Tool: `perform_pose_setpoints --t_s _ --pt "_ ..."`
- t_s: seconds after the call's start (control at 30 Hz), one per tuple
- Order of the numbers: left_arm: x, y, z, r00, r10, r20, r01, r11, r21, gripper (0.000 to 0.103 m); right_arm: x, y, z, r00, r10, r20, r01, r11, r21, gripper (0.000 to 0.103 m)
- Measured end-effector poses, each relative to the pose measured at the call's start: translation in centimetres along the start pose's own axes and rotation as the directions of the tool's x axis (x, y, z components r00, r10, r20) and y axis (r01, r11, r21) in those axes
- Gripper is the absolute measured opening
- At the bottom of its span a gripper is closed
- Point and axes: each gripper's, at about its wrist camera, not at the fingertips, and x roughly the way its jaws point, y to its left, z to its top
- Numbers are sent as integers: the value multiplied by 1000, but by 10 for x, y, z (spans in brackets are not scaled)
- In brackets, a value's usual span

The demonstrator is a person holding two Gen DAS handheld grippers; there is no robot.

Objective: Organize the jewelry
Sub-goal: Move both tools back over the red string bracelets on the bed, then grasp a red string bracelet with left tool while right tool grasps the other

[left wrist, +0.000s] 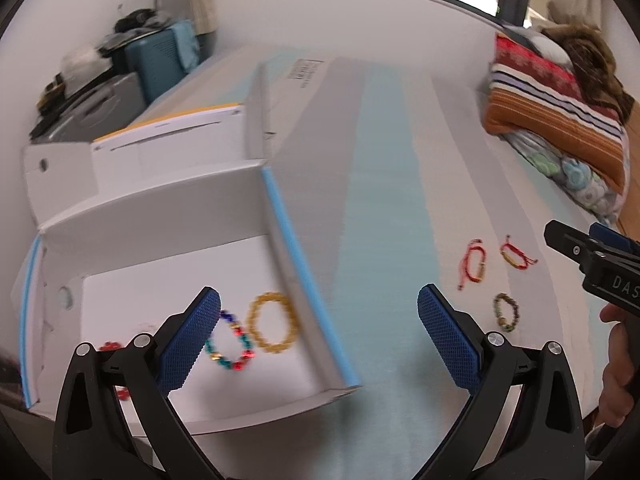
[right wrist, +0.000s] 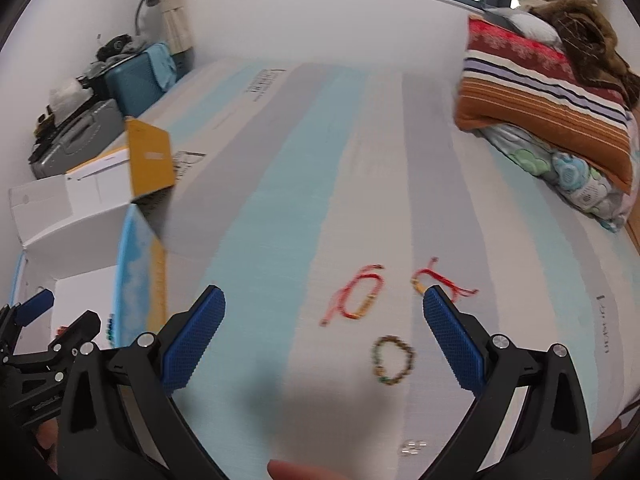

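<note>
Yellow bead bracelet (left wrist: pixel 273 321): left view only

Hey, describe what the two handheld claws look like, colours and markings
Both match: the left claw and right claw have glossy black, cut-out frames with silver screws. Each finger carries a blue pad with a fine dotted texture. The right claw's body shows white lettering, partly cut off, in the left wrist view. No cables or sleeves are visible.
</note>
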Motion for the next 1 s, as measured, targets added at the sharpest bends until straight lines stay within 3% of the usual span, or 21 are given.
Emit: perform_pose_setpoints --t_s 0.5,1.0 --pt "64 -105 -2 995 -72 -65 80 988 133 97 65 -108 -30 991 -86 -103 98 988 121 95" --pt "168 -192 -11 981 -106 -162 140 966 219 97 175 -157 -45 978 -38 -206 78 980 186 95"
